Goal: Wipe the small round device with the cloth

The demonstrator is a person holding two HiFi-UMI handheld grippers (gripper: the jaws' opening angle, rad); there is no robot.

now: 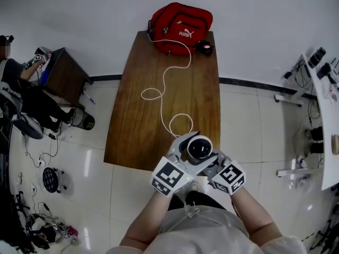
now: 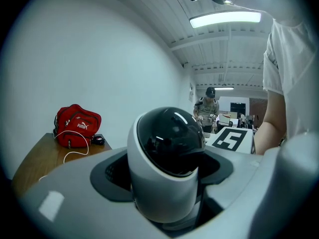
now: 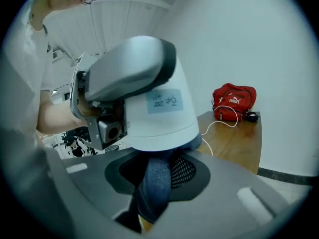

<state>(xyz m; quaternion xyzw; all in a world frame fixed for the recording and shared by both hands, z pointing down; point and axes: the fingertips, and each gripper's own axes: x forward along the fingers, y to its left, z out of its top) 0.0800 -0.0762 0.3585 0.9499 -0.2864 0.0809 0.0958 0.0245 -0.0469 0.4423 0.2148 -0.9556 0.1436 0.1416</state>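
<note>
The small round device [image 1: 199,148], a white dome with a glossy black face, is lifted off the table over its near edge. My left gripper [image 1: 184,156] is shut on it; in the left gripper view the device [image 2: 169,158] fills the space between the jaws. My right gripper [image 1: 216,164] is just to the right, shut on a blue cloth [image 3: 157,183]. In the right gripper view the cloth hangs between the jaws and presses up against the underside of the device's white back [image 3: 149,103], which bears a small label. The cloth is hidden in the head view.
The wooden table [image 1: 143,115] stretches away, with a red bag [image 1: 180,25] at its far end, a small black object [image 1: 204,47] beside it and a white cable [image 1: 169,83] running down to the device. A seated person [image 1: 21,89] and a small dark desk [image 1: 63,75] are at the left, a white bench [image 1: 323,115] at the right.
</note>
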